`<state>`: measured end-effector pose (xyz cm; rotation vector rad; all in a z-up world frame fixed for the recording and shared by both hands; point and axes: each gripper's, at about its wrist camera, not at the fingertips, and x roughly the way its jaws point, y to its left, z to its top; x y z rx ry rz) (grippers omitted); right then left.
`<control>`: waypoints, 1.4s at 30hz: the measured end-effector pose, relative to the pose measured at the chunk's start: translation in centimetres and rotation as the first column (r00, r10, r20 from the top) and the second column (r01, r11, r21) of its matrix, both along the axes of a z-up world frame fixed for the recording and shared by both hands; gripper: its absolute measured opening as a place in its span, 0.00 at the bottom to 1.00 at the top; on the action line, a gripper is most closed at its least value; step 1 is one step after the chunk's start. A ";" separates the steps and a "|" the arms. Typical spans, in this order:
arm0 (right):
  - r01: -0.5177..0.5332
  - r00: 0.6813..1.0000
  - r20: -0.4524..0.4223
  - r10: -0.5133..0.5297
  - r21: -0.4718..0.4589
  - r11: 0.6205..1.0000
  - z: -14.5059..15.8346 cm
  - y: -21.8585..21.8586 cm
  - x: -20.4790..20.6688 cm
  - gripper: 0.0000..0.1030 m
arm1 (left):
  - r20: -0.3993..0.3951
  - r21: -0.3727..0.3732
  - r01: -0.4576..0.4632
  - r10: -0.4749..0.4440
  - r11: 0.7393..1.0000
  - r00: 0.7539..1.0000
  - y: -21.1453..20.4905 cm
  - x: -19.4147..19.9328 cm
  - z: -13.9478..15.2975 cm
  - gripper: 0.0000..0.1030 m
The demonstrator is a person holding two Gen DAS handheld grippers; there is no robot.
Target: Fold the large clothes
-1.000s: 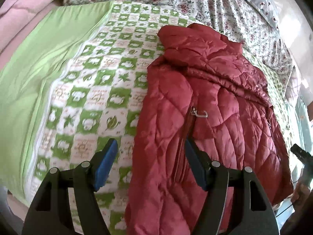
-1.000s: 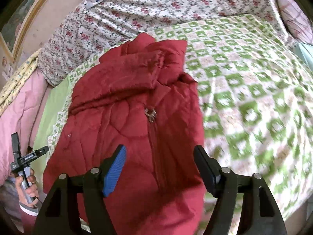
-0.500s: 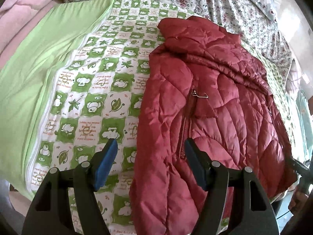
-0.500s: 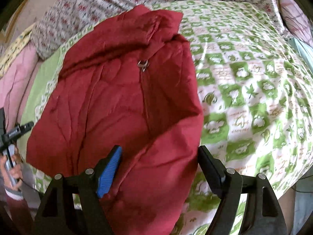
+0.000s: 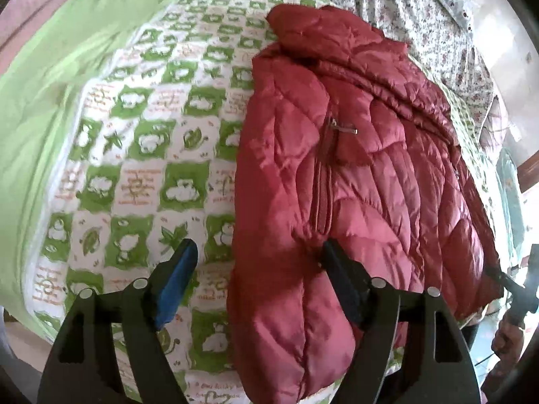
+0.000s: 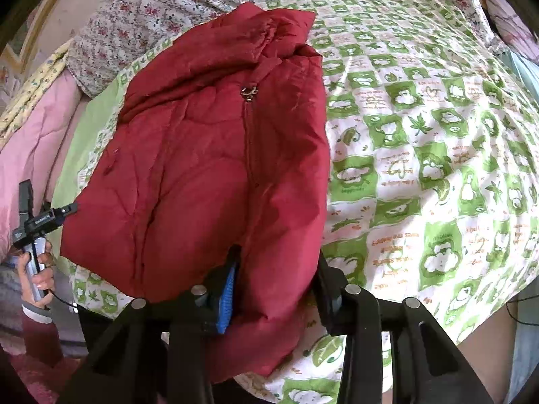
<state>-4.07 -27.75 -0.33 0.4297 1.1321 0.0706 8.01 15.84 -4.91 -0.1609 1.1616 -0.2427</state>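
two hand-held grippers, left [image 5: 257, 262] and right [image 6: 274, 289], straddle one red jacket [image 5: 353, 181].

One jacket [image 5: 353, 175], red and quilted, with one zip pull [image 5: 343, 129] showing on its front. Two grippers: the left gripper [image 5: 259, 282], its two fingers spread wide, and the right gripper [image 6: 274, 282], its two fingers closed on the jacket's near edge. One blue pad [image 5: 177, 286] shows on each gripper, the facing one dark. One hand [image 6: 37, 269] is visible, holding the other gripper's handle. One green checked sheet [image 6: 438, 134] under the jacket, one floral cover [image 6: 161, 10] beyond it, one pink quilt [image 6: 30, 141] at the side.
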 end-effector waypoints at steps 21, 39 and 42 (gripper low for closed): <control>-0.020 0.998 0.063 0.012 0.125 0.992 -1.4 -0.3 -1.2 0.42 | 0.025 -0.045 0.172 -0.171 0.984 0.985 -2.4 -3.6 -1.5 0.39; -0.016 0.972 0.232 -0.034 0.208 0.978 1.1 -1.7 -1.6 0.23 | 0.183 -0.070 0.160 -0.145 0.985 0.972 -3.2 -4.3 3.7 0.16; -0.018 0.963 0.266 -0.041 0.214 0.977 2.0 -1.8 -1.0 0.23 | 0.226 -0.075 0.153 -0.132 0.985 0.965 -3.5 -4.0 5.2 0.16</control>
